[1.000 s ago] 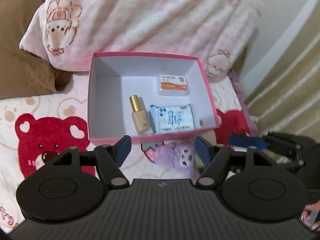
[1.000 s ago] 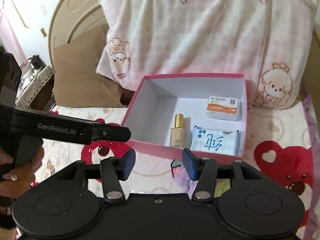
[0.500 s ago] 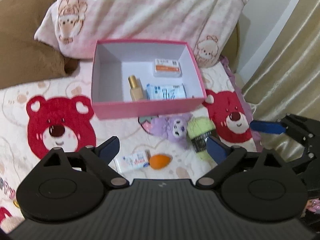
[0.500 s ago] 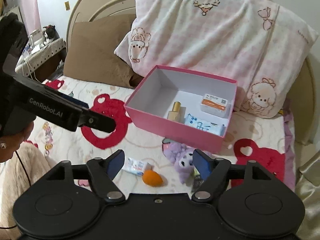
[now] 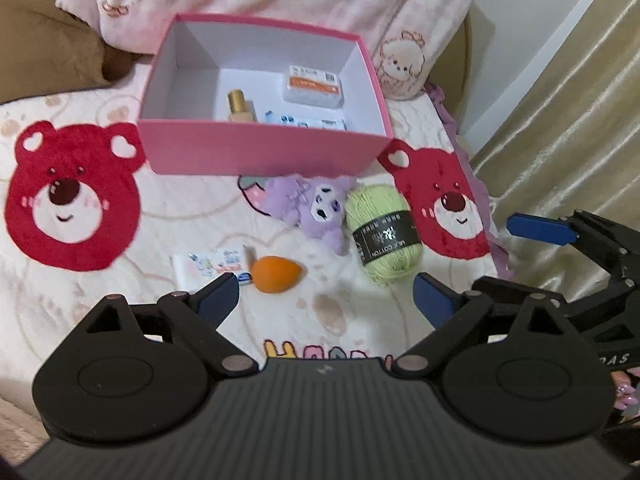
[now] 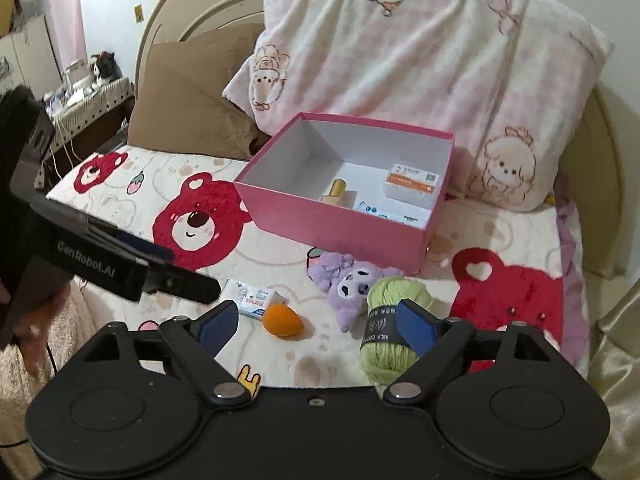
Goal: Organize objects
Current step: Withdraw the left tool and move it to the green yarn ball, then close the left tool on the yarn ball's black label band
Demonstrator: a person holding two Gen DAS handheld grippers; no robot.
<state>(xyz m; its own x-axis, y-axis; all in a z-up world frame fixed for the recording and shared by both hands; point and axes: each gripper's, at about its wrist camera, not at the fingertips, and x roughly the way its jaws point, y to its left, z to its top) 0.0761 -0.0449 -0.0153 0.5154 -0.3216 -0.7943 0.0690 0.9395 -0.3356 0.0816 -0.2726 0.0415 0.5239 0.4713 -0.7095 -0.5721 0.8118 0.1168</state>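
Observation:
A pink box (image 5: 256, 152) (image 6: 332, 224) stands open on the bed. It holds a gold-capped bottle (image 5: 240, 105), a white and orange pack (image 5: 314, 87) and a blue tissue pack (image 5: 304, 122). In front of it lie a purple plush (image 5: 308, 204) (image 6: 348, 280), a green yarn ball (image 5: 382, 232) (image 6: 384, 332), an orange sponge (image 5: 276, 274) (image 6: 282, 319) and a small white packet (image 5: 210, 266) (image 6: 250, 296). My left gripper (image 5: 326, 300) is open and empty, held above the sponge. My right gripper (image 6: 316, 322) is open and empty, near the yarn.
A pink pillow (image 6: 420, 52) and a brown pillow (image 6: 188, 96) lie behind the box. The blanket (image 5: 72, 204) has red bears. Gold curtains (image 5: 580, 120) hang at the right. The other gripper shows at the edge of each view, at the right (image 5: 560, 232) and at the left (image 6: 100, 260).
Both grippers have pulled back from the box and opened wider. The plush, yarn, sponge and packet have come into view.

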